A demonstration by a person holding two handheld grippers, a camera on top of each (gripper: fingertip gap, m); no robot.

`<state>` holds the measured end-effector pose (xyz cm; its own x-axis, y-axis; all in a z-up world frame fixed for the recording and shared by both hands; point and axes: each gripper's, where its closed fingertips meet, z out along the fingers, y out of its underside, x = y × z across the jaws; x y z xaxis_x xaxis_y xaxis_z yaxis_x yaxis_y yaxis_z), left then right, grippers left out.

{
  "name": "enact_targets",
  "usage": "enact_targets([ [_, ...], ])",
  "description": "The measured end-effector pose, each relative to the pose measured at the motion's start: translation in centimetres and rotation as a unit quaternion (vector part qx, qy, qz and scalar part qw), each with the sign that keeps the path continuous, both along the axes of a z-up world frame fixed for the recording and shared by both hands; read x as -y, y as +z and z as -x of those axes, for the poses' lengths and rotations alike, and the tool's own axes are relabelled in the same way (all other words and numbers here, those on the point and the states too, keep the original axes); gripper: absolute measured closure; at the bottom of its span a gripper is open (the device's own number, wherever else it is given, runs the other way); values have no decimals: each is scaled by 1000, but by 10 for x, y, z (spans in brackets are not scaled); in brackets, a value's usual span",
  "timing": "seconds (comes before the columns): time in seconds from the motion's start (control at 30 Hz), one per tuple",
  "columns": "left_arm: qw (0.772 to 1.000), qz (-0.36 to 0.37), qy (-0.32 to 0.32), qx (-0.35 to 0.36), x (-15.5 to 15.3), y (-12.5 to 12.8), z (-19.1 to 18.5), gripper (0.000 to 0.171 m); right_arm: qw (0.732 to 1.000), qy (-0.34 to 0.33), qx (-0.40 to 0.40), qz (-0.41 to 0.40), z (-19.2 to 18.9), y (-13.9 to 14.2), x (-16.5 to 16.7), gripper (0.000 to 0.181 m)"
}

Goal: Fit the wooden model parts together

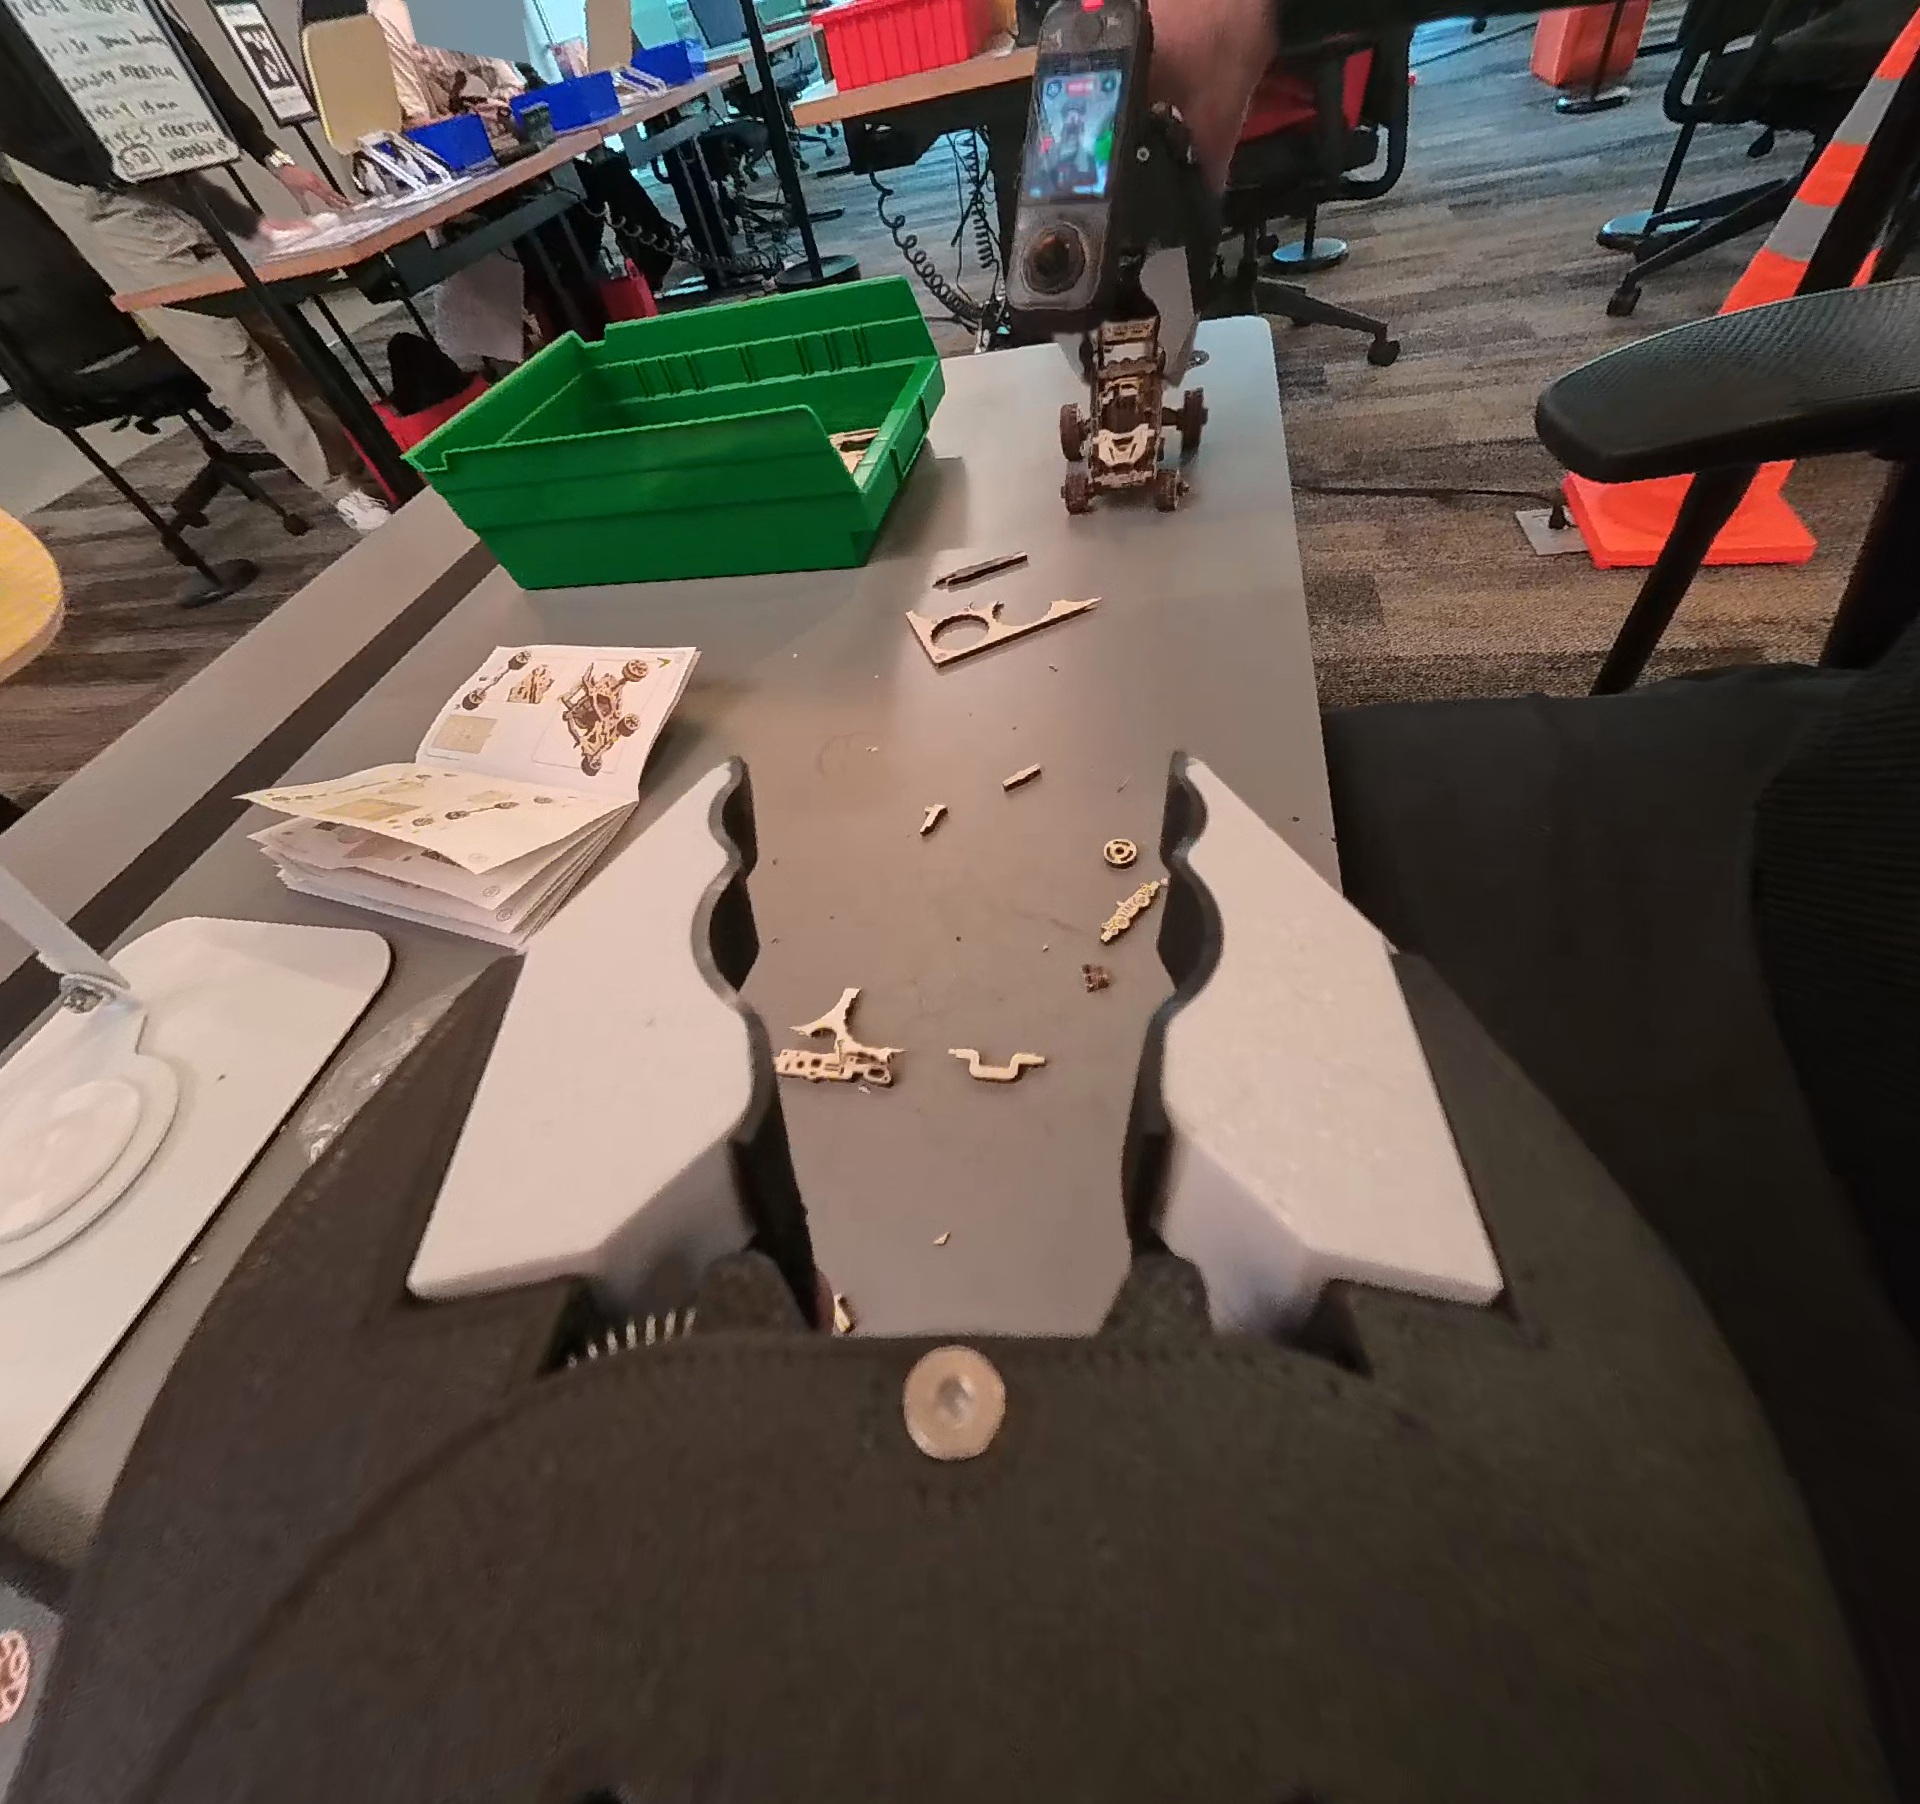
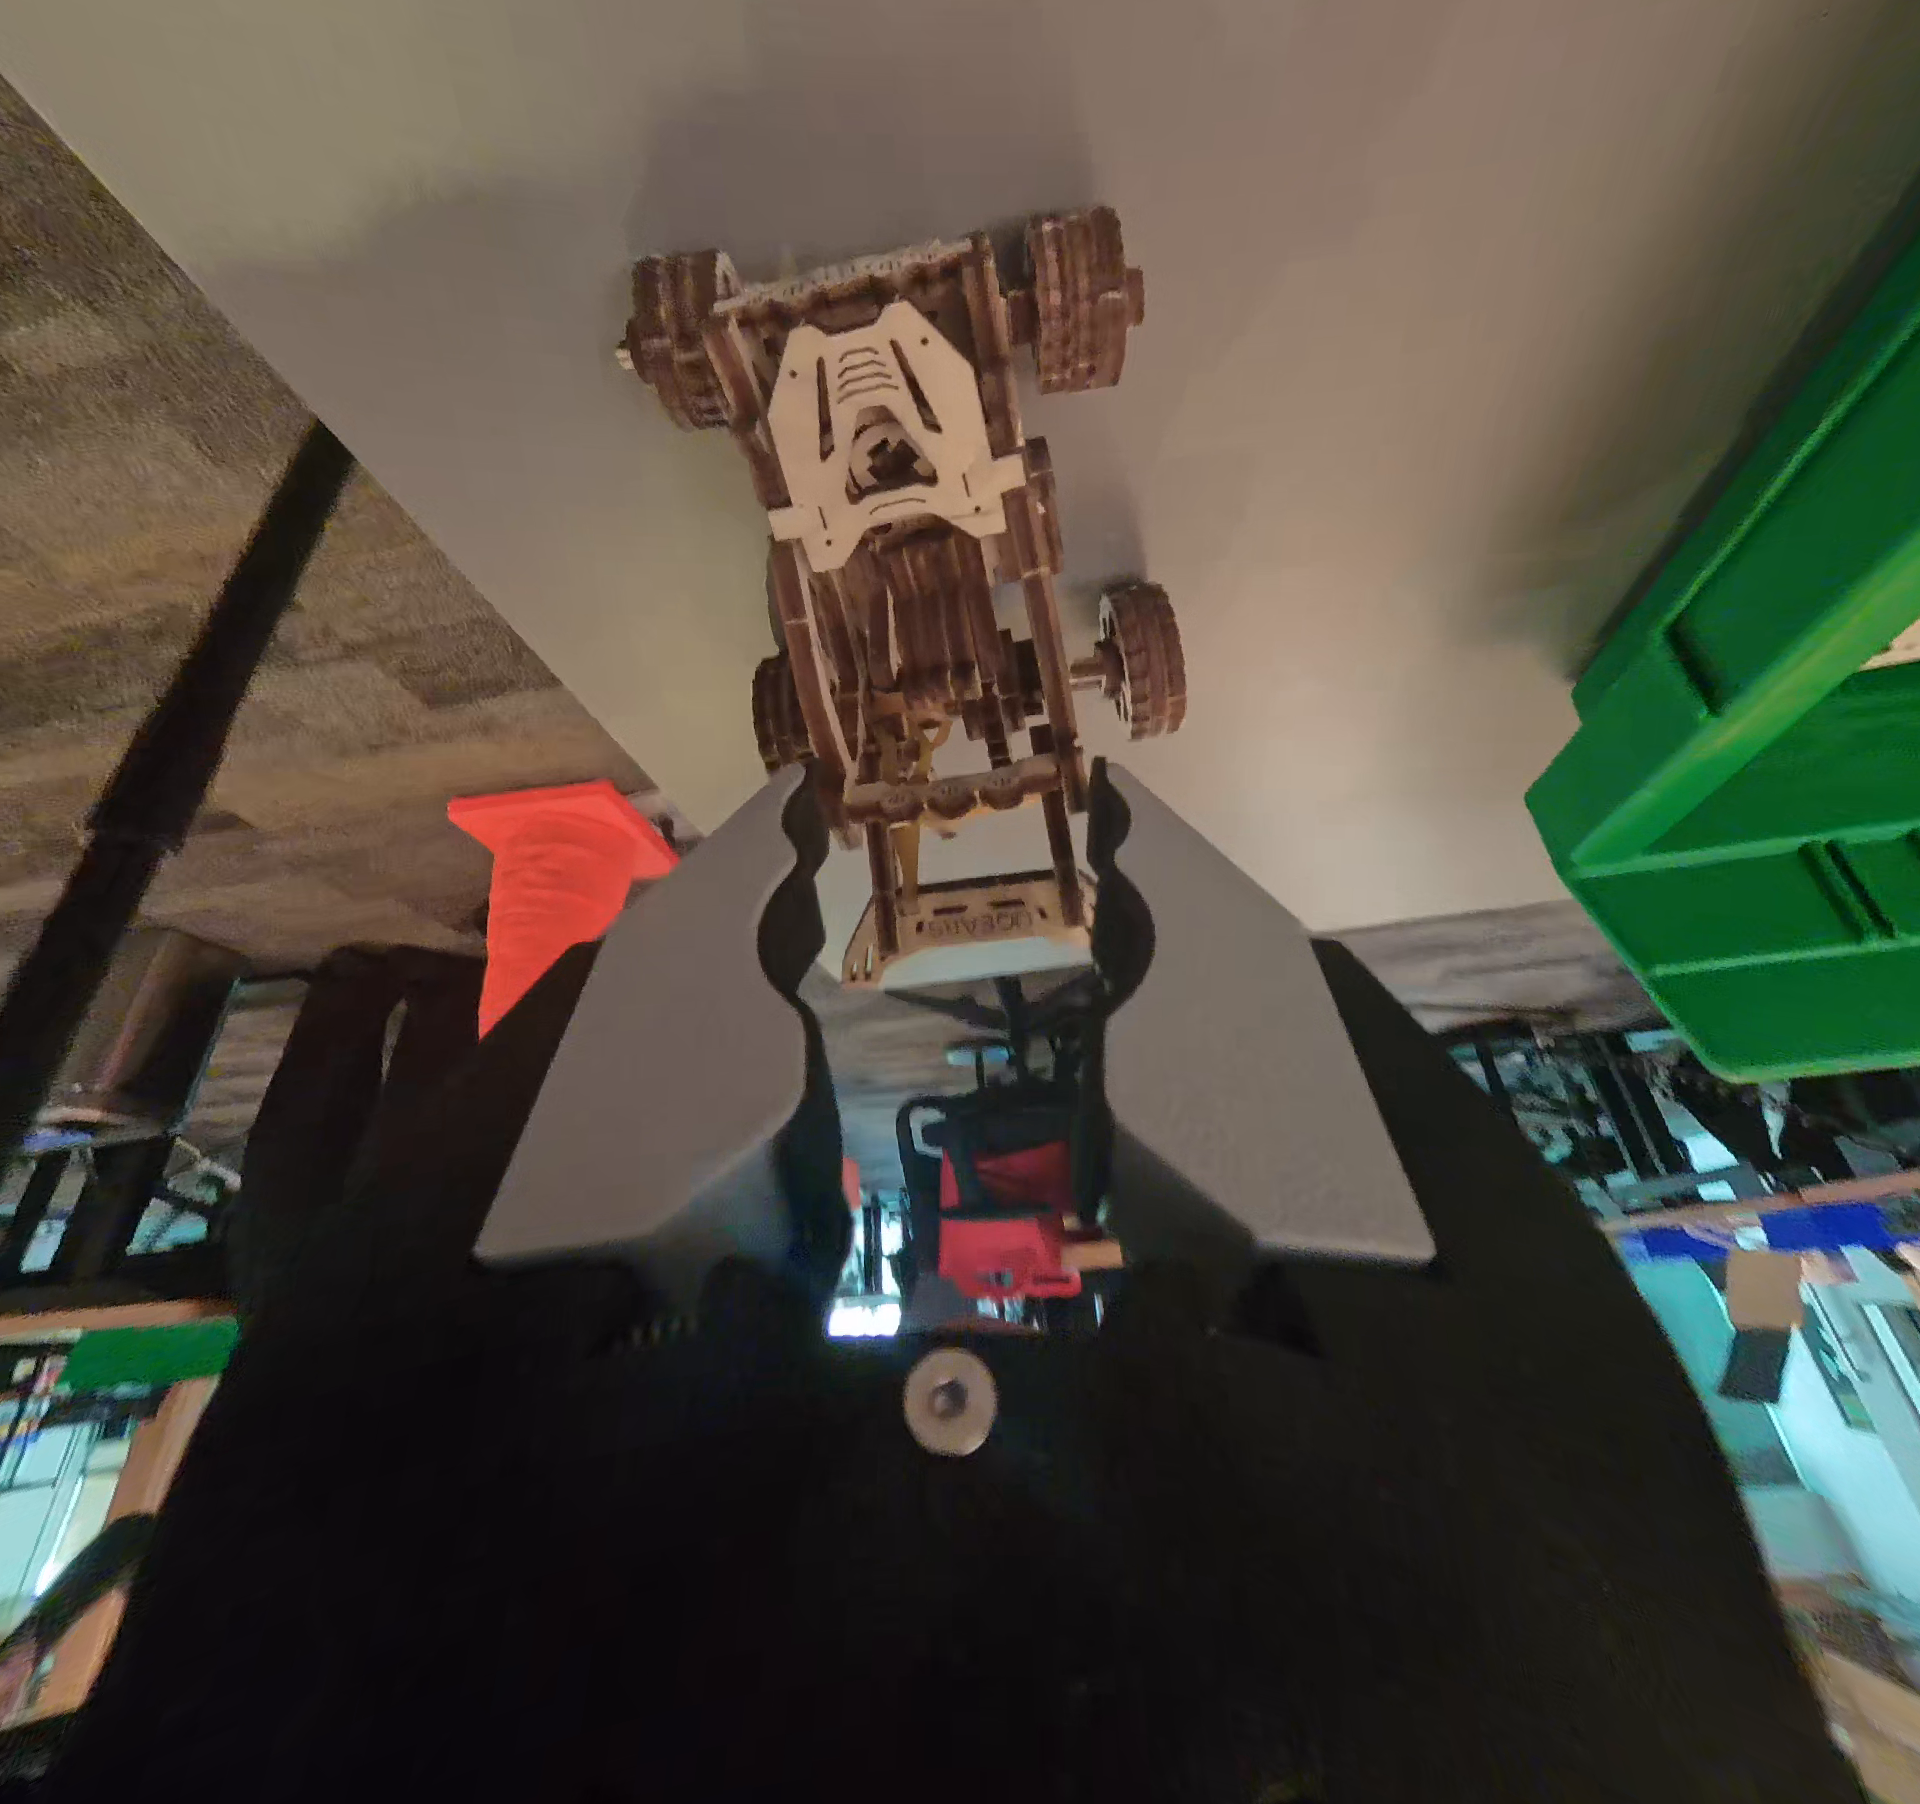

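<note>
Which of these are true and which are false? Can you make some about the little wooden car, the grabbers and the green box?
1. The right gripper holds the wooden car. True.
2. The left gripper holds a wooden piece. False: its jaws are open and empty.
3. The green bin sits on the floor. False: it is on the grey table.
4. The instruction booklet lies open. True.

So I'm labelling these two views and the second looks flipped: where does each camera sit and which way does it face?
Left wrist view: on the left gripper, low over the grey table, facing along it; open jaws show.
Right wrist view: on the right gripper, upside down, facing the table; jaws grip the wooden model car.
Shared: the car, green plastic bin, right gripper.
</note>
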<state>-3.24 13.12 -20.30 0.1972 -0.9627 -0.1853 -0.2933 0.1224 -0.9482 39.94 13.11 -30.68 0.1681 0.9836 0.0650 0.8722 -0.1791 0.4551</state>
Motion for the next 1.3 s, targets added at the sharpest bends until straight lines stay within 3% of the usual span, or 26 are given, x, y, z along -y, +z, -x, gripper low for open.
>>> enact_targets([
  [0.23, 1000, 0, 0, -5, 0, -2, -2, 95, 993, -29, -104, -50, 20, 17, -7, 124],
  [0.47, 1000, 4, -14, -13, 3, -8, -20, 95, 995, -33, -94, -28, 10, 4, 0, 136],
  [0.57, 999, -5, -17, -29, 4, -10, -40, 95, 991, -24, -126, -24, 34, 4, 2, 137],
  [0.8, 995, 4, -63, -72, 14, -35, -163, 90, 986, -3, -164, -35, 94, 5, 3, 133],
  [0.87, 996, 22, -61, -65, 10, -43, -202, 90, 979, -12, -196, -53, 107, 13, 2, 123],
  [1.0, 993, 48, -81, -72, 12, -58, -266, 88, 956, -41, -269, -106, 112, 43, 2, 121],
  [1.17, 985, 25, -86, -147, 5, -93, -311, 99, 933, -88, -310, -161, 85, 59, 4, 123],
  [1.27, 981, 7, -94, -171, 4, -107, -318, 129, 928, -101, -315, -174, 73, 56, 11, 125],
  [1.3, 981, 5, -92, -168, 3, -108, -318, 129, 927, -104, -314, -179, 70, 54, 13, 126],
])
